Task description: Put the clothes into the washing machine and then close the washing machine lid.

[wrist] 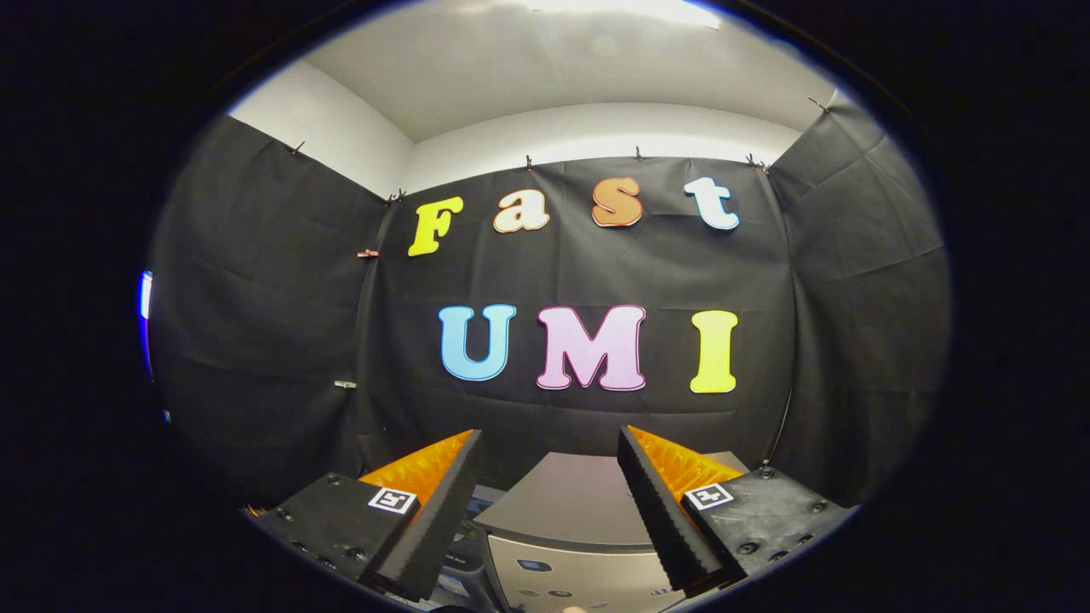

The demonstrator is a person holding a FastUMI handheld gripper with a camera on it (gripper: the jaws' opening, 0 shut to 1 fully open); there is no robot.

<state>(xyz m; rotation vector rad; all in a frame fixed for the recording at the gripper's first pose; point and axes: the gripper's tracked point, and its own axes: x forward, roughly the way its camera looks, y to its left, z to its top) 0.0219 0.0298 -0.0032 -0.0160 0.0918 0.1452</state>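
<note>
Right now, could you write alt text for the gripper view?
The gripper has its jaws wide open and empty, raised above a grey washing machine whose flat top shows between them. Beyond hangs the booth's black cloth wall, under a white ceiling.

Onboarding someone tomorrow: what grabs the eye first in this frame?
The gripper stands open, its two black ridged fingers with orange backs spread wide and holding nothing. Between and just beyond them sits the grey boxy washing machine, its flat lid down and a control panel facing the fingers. Behind it hangs the clipped-up black cloth wall.
</note>
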